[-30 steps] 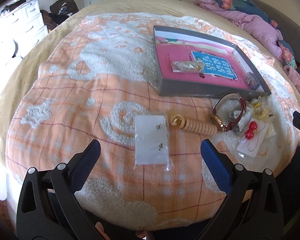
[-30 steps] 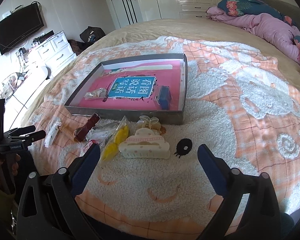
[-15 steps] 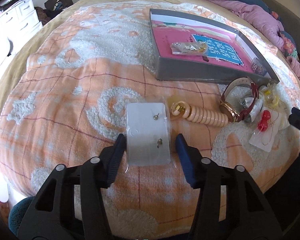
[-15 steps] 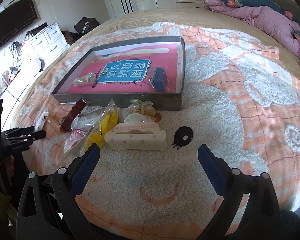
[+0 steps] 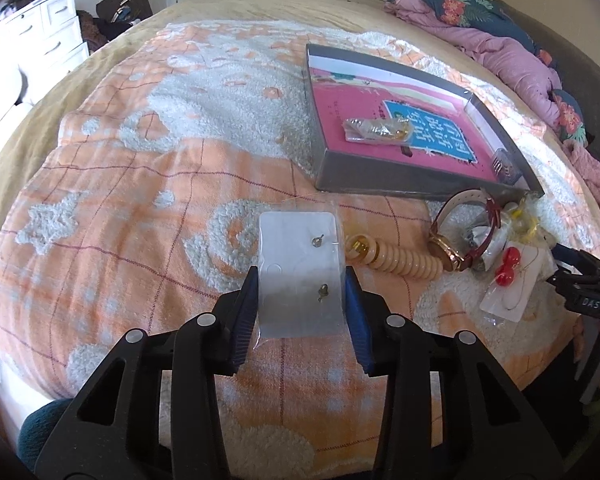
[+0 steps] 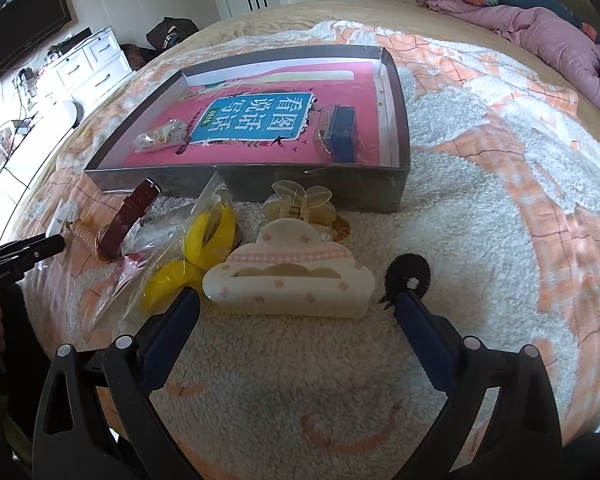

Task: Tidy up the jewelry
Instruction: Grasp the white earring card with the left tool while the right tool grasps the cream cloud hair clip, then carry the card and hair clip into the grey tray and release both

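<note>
Earring card (image 5: 300, 268): clear-sleeved white rectangle, two small studs; lies centre frame on the orange blanket (image 5: 140, 208); long axis runs up the frame toward the grey tray (image 5: 380, 180)
Left gripper (image 5: 301, 304): jaws closing; pads press the card's side edges
Right gripper (image 6: 298, 316): jaws wide, holding nothing; cream hair claw (image 6: 288, 280) between the tips

Both cams ride on the handheld grippers, angled down over the bed blanket (image 5: 148, 216) from its near edge. Left one sits low and close by the earring card (image 5: 300, 276); right one hangs close over the cloud hair clip (image 6: 288, 280). Both catch the grey tray (image 5: 396, 178) and the watch (image 6: 130, 220).
</note>
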Demonstrator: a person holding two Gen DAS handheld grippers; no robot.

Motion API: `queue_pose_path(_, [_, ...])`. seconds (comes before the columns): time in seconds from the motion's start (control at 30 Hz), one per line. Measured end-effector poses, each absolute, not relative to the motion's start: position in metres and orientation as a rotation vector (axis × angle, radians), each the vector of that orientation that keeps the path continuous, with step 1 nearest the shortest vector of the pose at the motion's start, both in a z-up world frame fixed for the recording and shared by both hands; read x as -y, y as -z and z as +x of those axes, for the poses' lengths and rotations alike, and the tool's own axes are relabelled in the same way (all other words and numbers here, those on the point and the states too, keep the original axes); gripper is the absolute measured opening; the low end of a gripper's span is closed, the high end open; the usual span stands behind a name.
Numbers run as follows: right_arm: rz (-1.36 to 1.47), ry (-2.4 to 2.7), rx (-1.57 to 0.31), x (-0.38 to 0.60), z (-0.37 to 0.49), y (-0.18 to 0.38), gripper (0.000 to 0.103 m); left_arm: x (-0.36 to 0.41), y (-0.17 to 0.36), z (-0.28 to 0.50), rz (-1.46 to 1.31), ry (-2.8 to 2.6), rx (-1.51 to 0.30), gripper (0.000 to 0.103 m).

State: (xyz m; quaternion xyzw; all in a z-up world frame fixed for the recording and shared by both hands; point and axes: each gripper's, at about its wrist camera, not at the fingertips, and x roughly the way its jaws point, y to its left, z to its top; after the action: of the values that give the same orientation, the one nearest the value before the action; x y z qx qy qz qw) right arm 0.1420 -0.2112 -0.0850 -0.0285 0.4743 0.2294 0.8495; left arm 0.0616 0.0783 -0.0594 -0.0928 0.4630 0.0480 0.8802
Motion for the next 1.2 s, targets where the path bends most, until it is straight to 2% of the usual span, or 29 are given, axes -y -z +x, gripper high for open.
queue_pose_path(0.1, [-0.05,-0.482,-0.986,0.211,0.143,0.085,0.095,-0.078,0.054,0.06,-0.194,-0.101,-0.948,0.032])
queue_pose_path(0.13, [-0.049,-0.484,-0.982,0.211,0.143,0.085,0.091,-0.078,0.053,0.059,-0.194,-0.102,-0.943,0.032])
queue_pose_path(0.17, [-0.051,-0.492,-0.98,0.212,0.143,0.084,0.078,-0.078,0.051,0.059,-0.191,-0.105,-0.937,0.032])
queue_pose_path(0.2, [-0.052,-0.49,-0.98,0.213,0.143,0.084,0.073,-0.079,0.049,0.059,-0.191,-0.105,-0.933,0.032])
queue_pose_path(0.7, [0.047,-0.484,-0.875,0.252,0.128,0.042,0.073,-0.068,0.021,0.067,-0.182,-0.065,-0.868,0.032])
queue_pose_path(1.2, [0.013,-0.595,-0.806,0.213,0.136,0.008,0.073,-0.054,-0.004,0.102,-0.143,-0.027,-0.808,0.032])
